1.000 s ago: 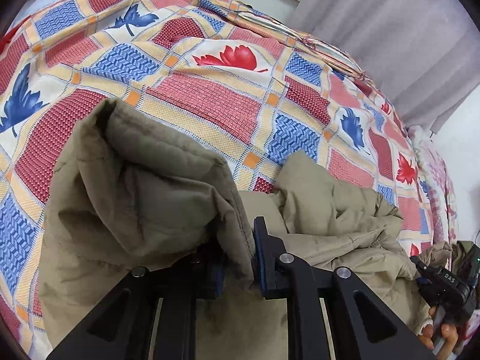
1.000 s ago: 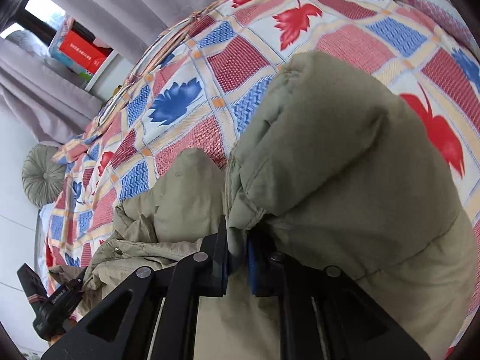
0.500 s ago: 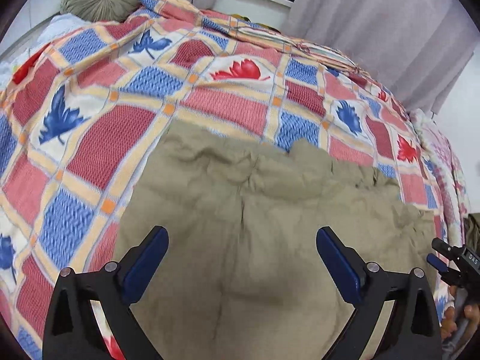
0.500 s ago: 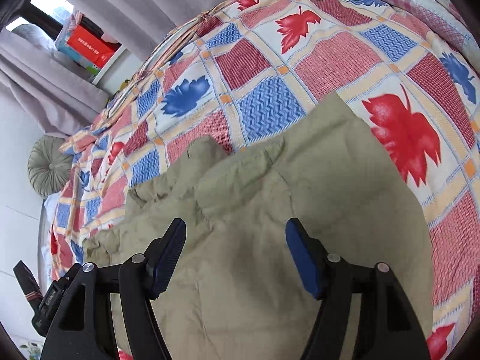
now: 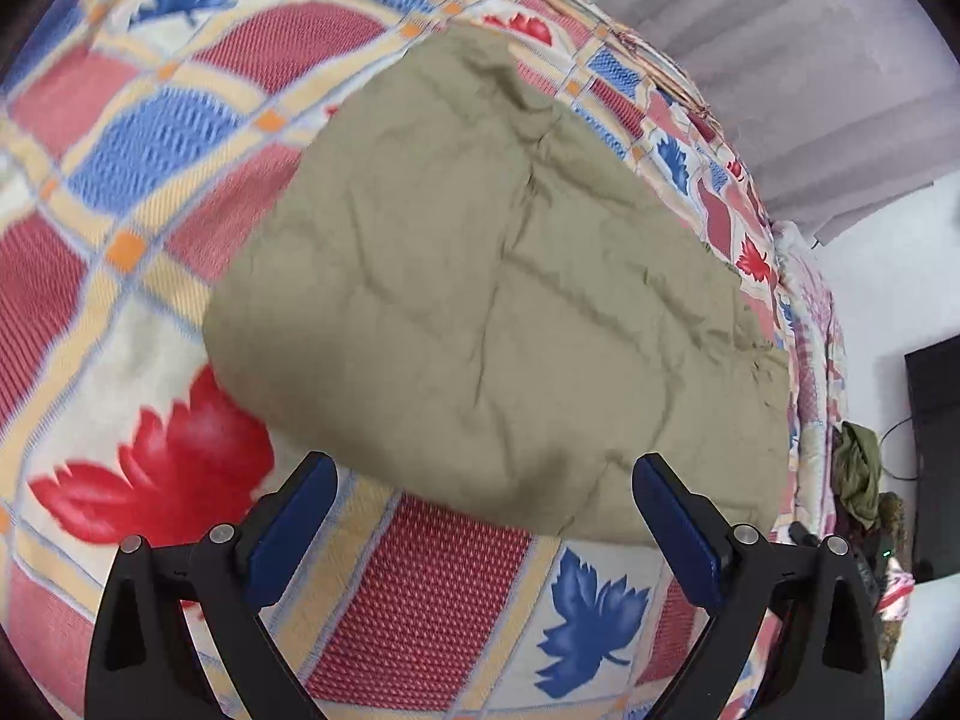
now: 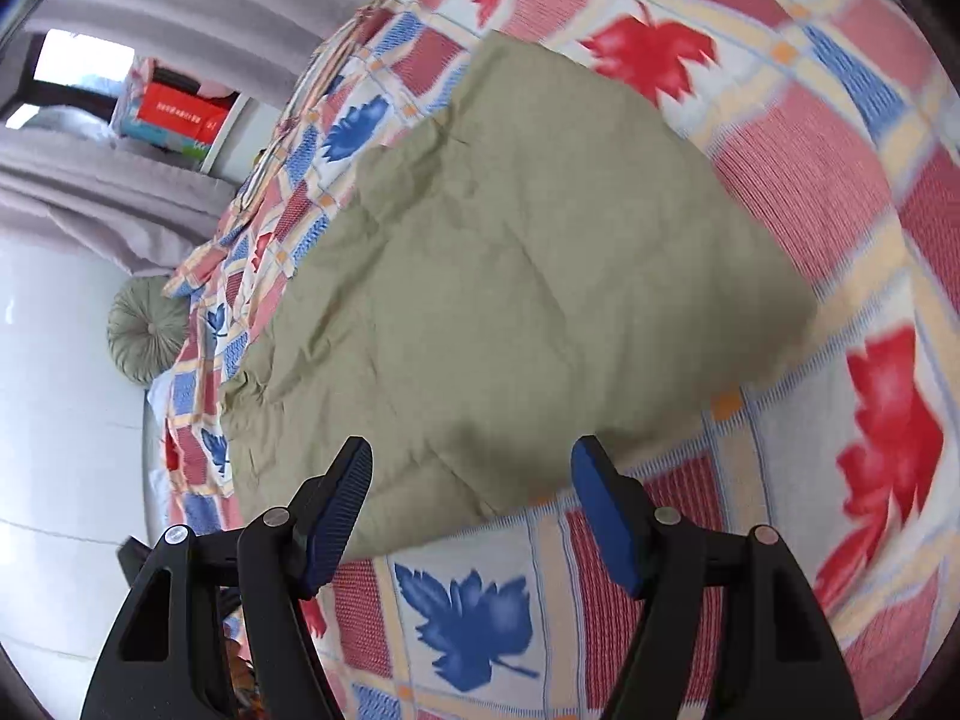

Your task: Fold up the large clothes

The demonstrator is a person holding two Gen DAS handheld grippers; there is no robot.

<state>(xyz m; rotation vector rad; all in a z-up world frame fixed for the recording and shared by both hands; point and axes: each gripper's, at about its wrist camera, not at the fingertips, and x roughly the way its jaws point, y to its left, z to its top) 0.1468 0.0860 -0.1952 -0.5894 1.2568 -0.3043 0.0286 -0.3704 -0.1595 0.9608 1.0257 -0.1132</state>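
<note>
A padded olive-khaki garment point(image 5: 498, 300) lies folded flat on the patterned bedspread point(image 5: 138, 138), and it fills the middle of the right wrist view too point(image 6: 510, 276). My left gripper point(image 5: 483, 516) hangs open just short of the garment's near edge, its blue pads wide apart with only bedspread between them. The right gripper point(image 6: 471, 501) is also open, hovering at the near edge of the garment without touching it. Neither gripper holds any cloth.
The bedspread point(image 6: 810, 138) has red and blue leaf squares. A round green cushion point(image 6: 147, 330) sits at the bed's far end by grey curtains point(image 5: 810, 60). A shelf holds a red box point(image 6: 180, 111). Green clothes point(image 5: 858, 474) hang beside the bed, by a dark screen point(image 5: 936, 456).
Both grippers were shut on folds of the garment; they opened, let it drop flat on the bed, and have drawn back toward its near edge.
</note>
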